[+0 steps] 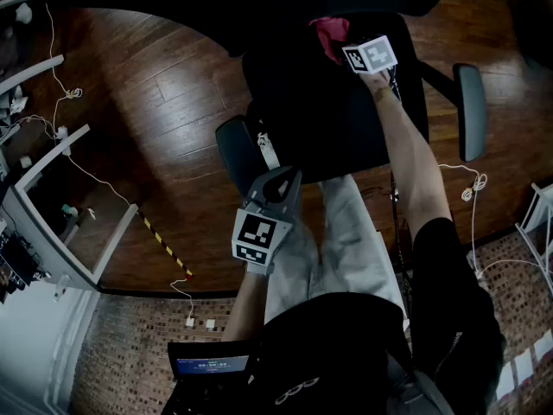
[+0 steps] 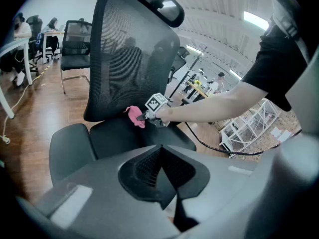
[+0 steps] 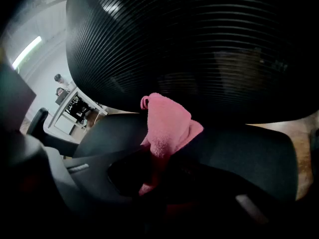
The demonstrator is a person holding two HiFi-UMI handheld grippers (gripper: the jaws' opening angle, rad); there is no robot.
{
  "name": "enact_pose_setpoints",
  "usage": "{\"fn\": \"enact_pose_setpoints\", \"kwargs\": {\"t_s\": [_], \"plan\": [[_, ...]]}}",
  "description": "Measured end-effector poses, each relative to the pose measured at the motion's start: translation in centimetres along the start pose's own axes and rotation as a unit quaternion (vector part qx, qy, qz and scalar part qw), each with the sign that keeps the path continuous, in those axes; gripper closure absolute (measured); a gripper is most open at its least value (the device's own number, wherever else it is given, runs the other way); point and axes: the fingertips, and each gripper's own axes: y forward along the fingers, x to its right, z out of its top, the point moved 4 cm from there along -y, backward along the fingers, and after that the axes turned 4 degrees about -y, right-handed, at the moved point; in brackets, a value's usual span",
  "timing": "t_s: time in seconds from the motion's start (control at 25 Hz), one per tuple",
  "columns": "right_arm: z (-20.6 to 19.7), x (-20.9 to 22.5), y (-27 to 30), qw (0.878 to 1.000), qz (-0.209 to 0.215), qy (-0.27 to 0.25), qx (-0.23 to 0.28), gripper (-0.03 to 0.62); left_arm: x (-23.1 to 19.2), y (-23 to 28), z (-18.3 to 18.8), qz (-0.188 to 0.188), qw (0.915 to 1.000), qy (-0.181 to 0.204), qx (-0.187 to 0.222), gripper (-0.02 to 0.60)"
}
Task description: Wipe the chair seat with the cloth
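A black office chair stands in front of me; its seat (image 1: pixel 328 119) (image 2: pixel 119 136) (image 3: pixel 249 153) is dark, and the mesh backrest (image 2: pixel 129 59) (image 3: pixel 199 44) rises behind it. A pink cloth (image 1: pixel 330 33) (image 2: pixel 134 115) (image 3: pixel 167 123) sits at the back of the seat, close to the backrest. My right gripper (image 1: pixel 342 47) (image 2: pixel 147 115) (image 3: pixel 159 163) is shut on the pink cloth and holds it against the seat. Near the seat's front left corner, my left gripper (image 1: pixel 264 150) (image 2: pixel 160 147) hovers shut, with nothing in it.
The chair's armrests (image 1: pixel 470 111) (image 1: pixel 233 154) flank the seat. White cables (image 1: pixel 473 188) trail over the wooden floor. A white desk frame (image 1: pixel 52 188) stands at the left, and striped tape (image 1: pixel 164 247) marks the floor. Another chair (image 2: pixel 77 39) and seated people are far left.
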Motion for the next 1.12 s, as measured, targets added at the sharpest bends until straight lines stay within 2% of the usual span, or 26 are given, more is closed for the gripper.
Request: {"fn": "enact_pose_setpoints", "kwargs": {"t_s": [0.24,0.4,0.56,0.68,0.8,0.88,1.12], "plan": [[-2.0,5.5,-3.4,0.997,-0.066,0.025,-0.013,0.522,1.2,0.5,0.0,-0.002,1.0,0.004,0.0,0.591],[-2.9,9.0,-6.2,0.99,-0.131,0.038,-0.026,0.522,1.4,0.2,0.0,-0.002,1.0,0.008,0.004,0.591],[-3.4,11.7,-9.6,0.973,-0.22,0.039,-0.049,0.52,1.0,-0.4,-0.5,0.001,1.0,0.004,0.008,0.591],[-4.4,12.0,-11.2,0.961,-0.265,0.022,-0.071,0.52,0.9,-1.0,-1.4,0.001,1.0,0.0,0.009,0.591],[-5.5,11.9,-12.6,0.94,-0.325,-0.01,-0.107,0.522,1.0,-1.4,-2.0,-0.001,0.9999,-0.004,0.011,0.591],[-6.2,10.8,-11.9,0.935,-0.33,-0.025,-0.125,0.523,0.8,-1.8,-2.5,-0.002,0.9999,-0.006,0.013,0.591],[-6.0,4.8,-6.8,0.951,-0.272,-0.062,-0.131,0.522,0.0,-2.9,-3.7,-0.003,0.9998,-0.012,0.018,0.591]]}}
